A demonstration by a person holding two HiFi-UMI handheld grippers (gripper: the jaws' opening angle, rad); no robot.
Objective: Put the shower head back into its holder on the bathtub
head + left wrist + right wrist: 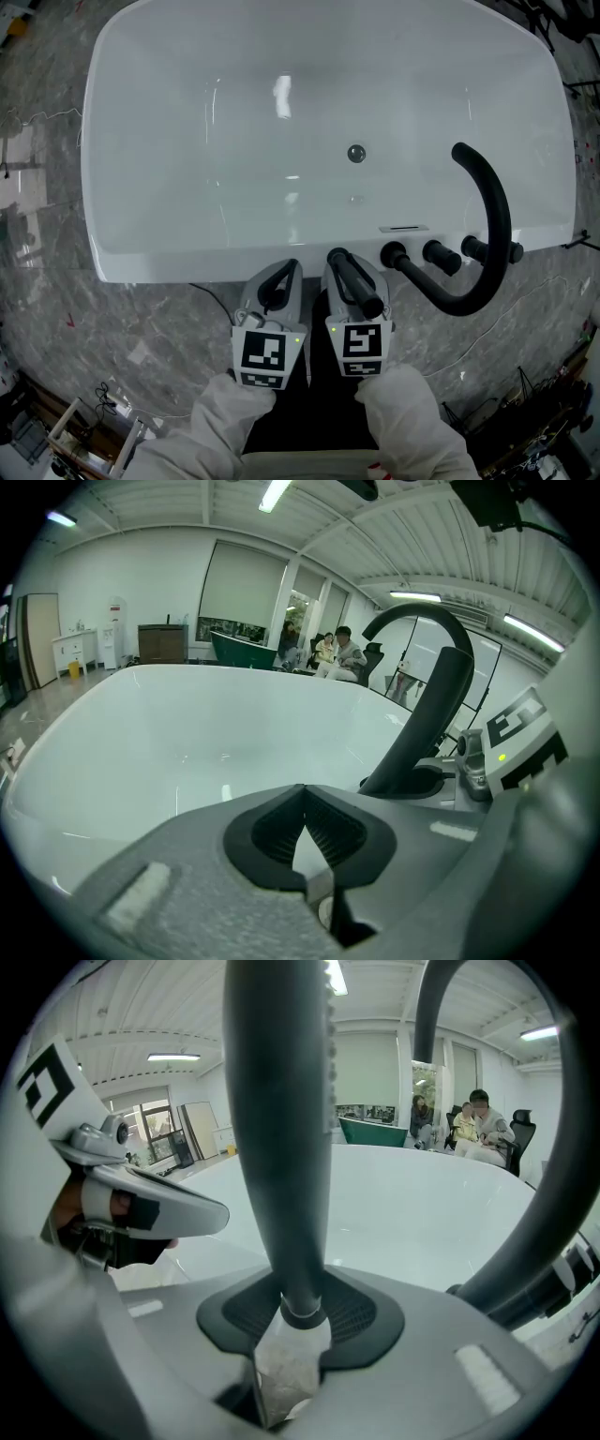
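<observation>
A black stick-shaped shower head [358,281] lies along my right gripper [343,262], which is shut on its lower end just below a silver ring. In the right gripper view the shower head [281,1147] rises straight up out of the right gripper [302,1309]. Close beside it on the left, my left gripper [292,269] is shut with nothing in it; the left gripper [303,803] shows its pads meeting at the tip. Both grippers sit at the near rim of the white bathtub [169,258]. Black fittings [439,255] stand on the rim to the right; I cannot tell which one is the holder.
A tall black curved spout [487,253] arcs over the tub from the rim at right, close to my right gripper. The drain [356,153] sits mid-tub. Grey marble floor [112,328] surrounds the tub, with cables and clutter at the frame edges. People sit far off [337,653].
</observation>
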